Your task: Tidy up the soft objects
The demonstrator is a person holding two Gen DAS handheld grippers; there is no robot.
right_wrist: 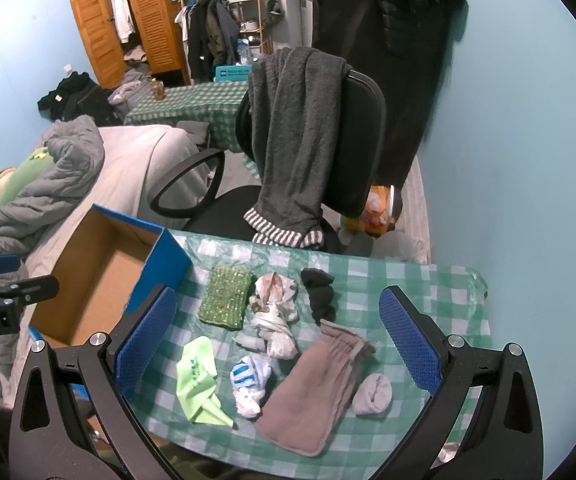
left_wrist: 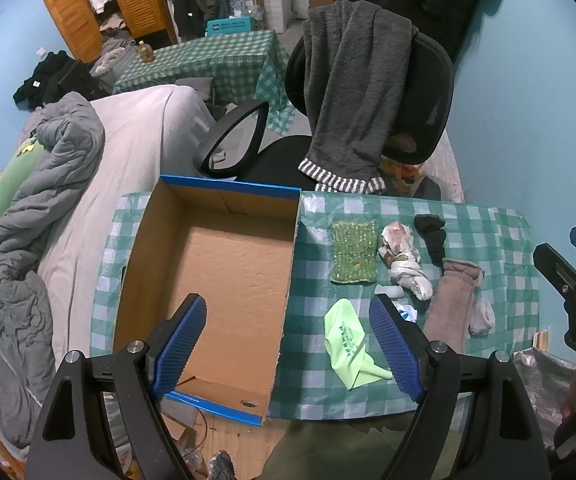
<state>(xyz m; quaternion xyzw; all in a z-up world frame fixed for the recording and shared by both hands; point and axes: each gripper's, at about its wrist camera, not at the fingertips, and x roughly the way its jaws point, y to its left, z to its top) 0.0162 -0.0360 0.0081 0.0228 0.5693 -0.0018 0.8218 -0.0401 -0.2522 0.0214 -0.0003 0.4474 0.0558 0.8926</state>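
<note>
Crumpled lime cloth point(right_wrist: 197, 380), checked tablecloth point(right_wrist: 428, 280)

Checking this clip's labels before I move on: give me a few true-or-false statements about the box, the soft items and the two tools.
1. The cardboard box is empty. True.
2. The left tool is shut on the lime cloth. False: its jaws are wide open and hold nothing; the cloth lies flat on the table.
3. The black sock lies on the table, outside the box. True.
4. The green sponge is already in the box. False: it lies on the table beside the box.
5. The right tool is open and holds nothing. True.
6. The brown mitt hangs over the chair. False: it lies on the table; a grey towel hangs over the chair.
</note>
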